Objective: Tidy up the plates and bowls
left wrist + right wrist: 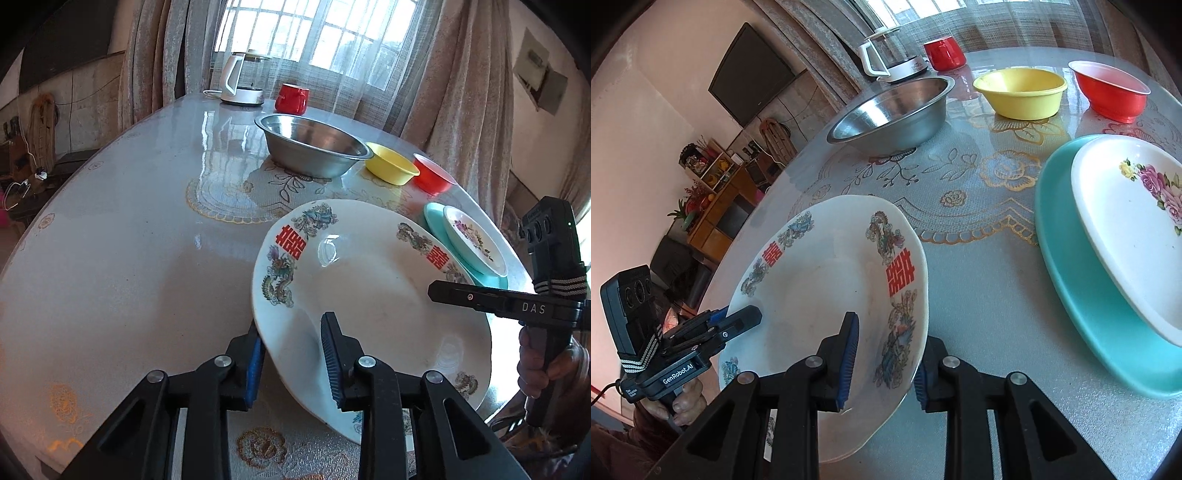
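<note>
Both grippers, left (291, 363) and right (886, 363), clamped opposite rims of big plate (369, 295), tilted above table (129, 258); two-sided grip likely steadied it. Plate stack (1071, 277) right of right gripper.

Bright barred window (317, 33), beige curtains (461, 92), wall-mounted TV (751, 75), wooden shelf (716, 199)

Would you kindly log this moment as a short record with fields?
held item: large white plate, tilted
left gripper: straddles the plate's rim
right gripper: straddles the opposite rim
plate stack: floral plate on teal plate
bowls: steel bowl, yellow bowl, red bowl, unstacked
</note>
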Demonstrator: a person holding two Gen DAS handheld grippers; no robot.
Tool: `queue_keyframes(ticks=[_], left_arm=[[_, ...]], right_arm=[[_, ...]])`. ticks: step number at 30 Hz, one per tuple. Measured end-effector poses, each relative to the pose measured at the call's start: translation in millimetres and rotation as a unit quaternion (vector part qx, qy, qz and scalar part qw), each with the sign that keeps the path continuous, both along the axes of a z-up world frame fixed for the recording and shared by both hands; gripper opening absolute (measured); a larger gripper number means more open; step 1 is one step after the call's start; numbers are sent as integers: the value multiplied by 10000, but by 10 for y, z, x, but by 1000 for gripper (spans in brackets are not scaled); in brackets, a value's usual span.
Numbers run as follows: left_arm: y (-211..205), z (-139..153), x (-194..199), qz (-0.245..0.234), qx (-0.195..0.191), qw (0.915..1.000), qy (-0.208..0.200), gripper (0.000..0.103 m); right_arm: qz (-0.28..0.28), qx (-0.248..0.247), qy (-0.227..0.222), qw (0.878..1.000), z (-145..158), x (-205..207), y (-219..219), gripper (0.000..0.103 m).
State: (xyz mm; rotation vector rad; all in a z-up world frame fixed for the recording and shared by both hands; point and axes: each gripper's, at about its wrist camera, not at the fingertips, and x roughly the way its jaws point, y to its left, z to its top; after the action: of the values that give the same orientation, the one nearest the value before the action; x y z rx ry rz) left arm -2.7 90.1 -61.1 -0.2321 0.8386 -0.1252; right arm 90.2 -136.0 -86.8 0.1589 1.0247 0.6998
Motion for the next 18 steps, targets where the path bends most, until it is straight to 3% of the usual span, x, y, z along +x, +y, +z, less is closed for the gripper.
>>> queue_keyframes(ticks=[18], left_arm=[[-233, 175, 195, -113, 148, 9992, -340, 30]], right_arm=[[32, -349, -656, 9972, 201, -63, -190, 26]])
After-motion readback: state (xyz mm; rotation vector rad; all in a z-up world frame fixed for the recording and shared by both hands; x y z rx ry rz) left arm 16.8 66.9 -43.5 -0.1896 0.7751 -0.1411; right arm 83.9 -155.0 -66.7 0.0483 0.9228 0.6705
